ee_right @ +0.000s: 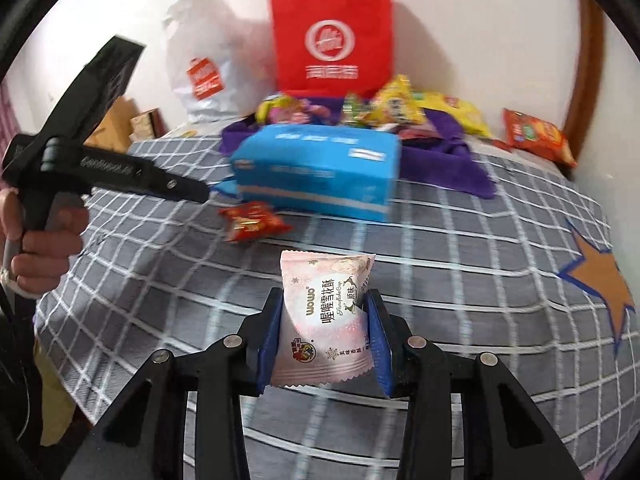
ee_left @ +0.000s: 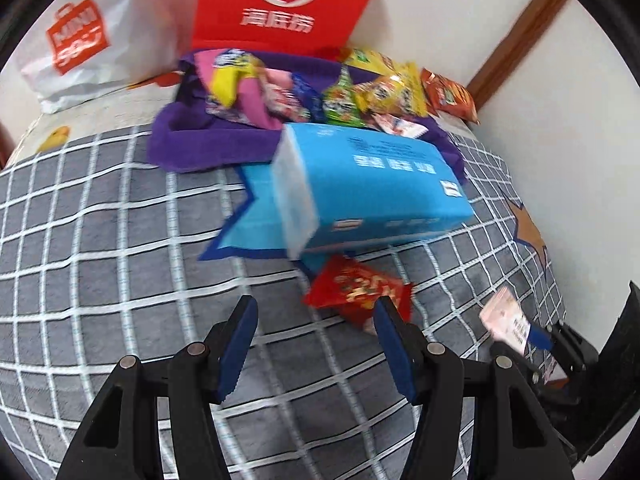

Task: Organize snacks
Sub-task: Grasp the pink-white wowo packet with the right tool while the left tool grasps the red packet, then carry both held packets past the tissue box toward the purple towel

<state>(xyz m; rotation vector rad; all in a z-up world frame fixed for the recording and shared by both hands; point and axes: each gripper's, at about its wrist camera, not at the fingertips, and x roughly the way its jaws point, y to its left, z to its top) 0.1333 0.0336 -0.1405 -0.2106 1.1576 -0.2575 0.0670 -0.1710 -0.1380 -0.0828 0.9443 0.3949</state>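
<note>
Ahead of the left tongs [ee_left: 316, 344], in the left wrist view, a checked grey bedspread [ee_left: 100, 260] stretches toward the wall. Those tongs hang spread apart and empty above it, with a red snack packet [ee_left: 358, 290] lying just beyond the right finger, likely the next thing within reach. Behind it a blue carton [ee_left: 368, 188] rests partly on a purple cloth [ee_left: 188, 148], and a heap of bright snack bags [ee_left: 320, 92] sits on that cloth, seemingly the gathering place. A red tote bag [ee_left: 284, 4] and a white shopping bag [ee_left: 88, 48] lean upright against the wall, probably so that they stay open for filling. At the lower right edge the right tongs [ee_left: 532, 344] show with a pale packet between them.

From the right wrist view, the right tongs pinch a pink snowflake-pastry packet [ee_right: 324, 320] by its two side edges, upright and clear of the bedspread, a hold that keeps it from slipping while carried. The red packet lies in front of the blue carton, well apart from the pile. An orange chip bag [ee_right: 536, 136] lies alone at the far right, off the purple cloth. The person's left hand [ee_right: 44, 236] grips the handle of the other tool at the left.
</note>
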